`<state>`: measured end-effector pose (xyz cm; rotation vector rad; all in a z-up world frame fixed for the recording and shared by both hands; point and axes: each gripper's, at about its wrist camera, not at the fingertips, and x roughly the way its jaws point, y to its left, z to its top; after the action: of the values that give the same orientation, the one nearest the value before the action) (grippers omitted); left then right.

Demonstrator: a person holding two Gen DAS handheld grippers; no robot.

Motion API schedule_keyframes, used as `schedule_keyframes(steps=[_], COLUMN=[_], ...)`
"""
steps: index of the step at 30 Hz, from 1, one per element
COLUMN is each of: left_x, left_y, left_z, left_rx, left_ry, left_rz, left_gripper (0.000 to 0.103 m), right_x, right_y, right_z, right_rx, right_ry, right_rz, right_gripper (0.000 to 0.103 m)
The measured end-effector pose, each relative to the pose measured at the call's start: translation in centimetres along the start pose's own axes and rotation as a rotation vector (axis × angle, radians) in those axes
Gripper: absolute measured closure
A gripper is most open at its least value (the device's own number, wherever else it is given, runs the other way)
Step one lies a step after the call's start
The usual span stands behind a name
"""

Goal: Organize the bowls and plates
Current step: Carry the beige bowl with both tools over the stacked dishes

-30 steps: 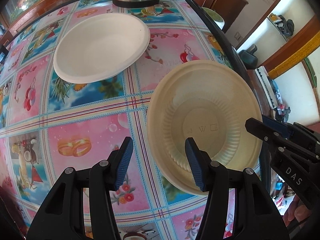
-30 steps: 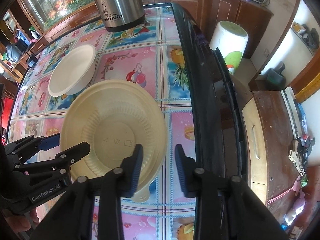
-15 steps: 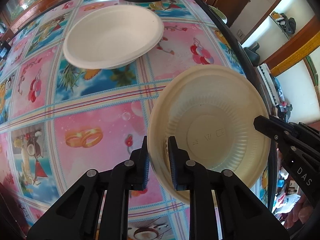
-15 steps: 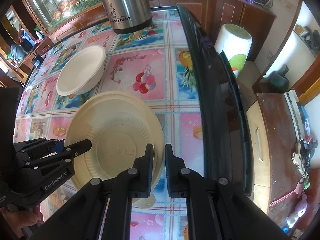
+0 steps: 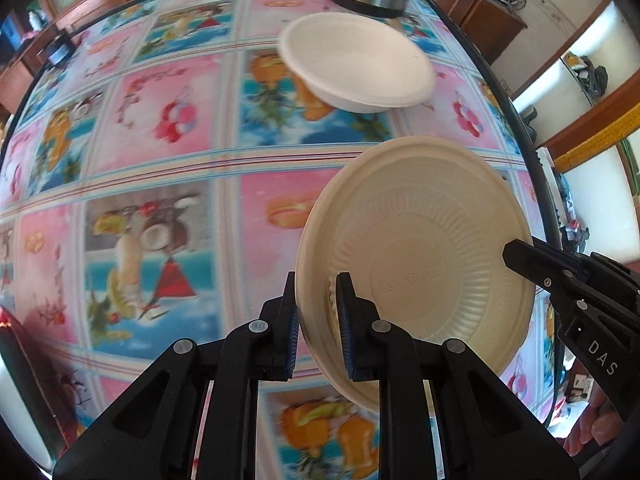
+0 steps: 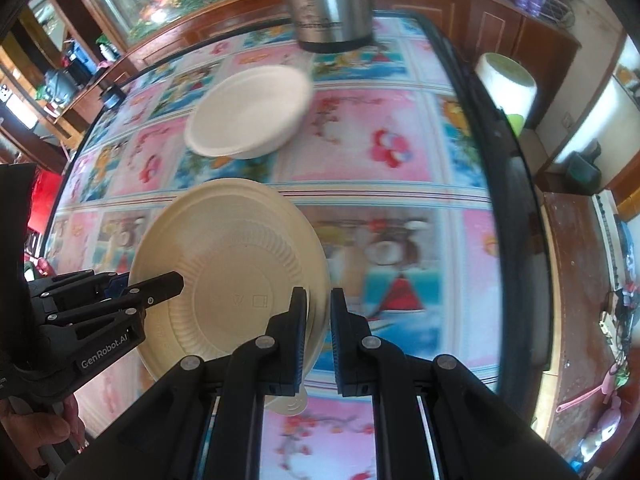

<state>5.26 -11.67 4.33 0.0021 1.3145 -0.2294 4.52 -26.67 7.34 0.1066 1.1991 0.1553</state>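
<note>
Above the table (image 5: pixel 168 184), both grippers, open a second ago, now clamp the lifted cream plate (image 5: pixel 432 240) rim.

Matt ribbed plate (image 5: pixel 416 248), seemingly paper, glossy tabletop (image 5: pixel 160 128)

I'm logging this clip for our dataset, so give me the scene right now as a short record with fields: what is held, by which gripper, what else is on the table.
held item: cream bowl, tilted, off the table
left gripper: shut on the cream bowl's left rim
right gripper: shut on the cream bowl's right rim
other dish: white bowl, resting on the tablecloth beyond the cream bowl, untouched
behind it: steel flask, upright
surface: patterned tablecloth
image quality: background motion-blurred
</note>
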Motion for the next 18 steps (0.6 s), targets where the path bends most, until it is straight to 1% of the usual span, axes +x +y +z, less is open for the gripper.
schedule_keyframes(steps=[8,11,18], left_x=[-3.4,-4.5,-7.6], left_y=[5.8,7.3,12.0], left_z=[-2.2,-2.9,-5.7], left_rx=[-0.076,-0.101,-0.169], left_ry=[-0.036,-0.049,-0.08], left_rz=[0.031,0.038,0.051], left_gripper=[0.086,0.086,0.086], right_x=[-0.3,-0.7,-1.5], right_y=[6.2,8.5,13.6], right_z=[0.1,0.0,-0.4], right_rx=[-0.082,-0.111,-0.18], right_ry=[-0.001,-0.005,-0.007], right_rz=[0.025,0.036,0.059], right_gripper=[0.093,0.093,0.092])
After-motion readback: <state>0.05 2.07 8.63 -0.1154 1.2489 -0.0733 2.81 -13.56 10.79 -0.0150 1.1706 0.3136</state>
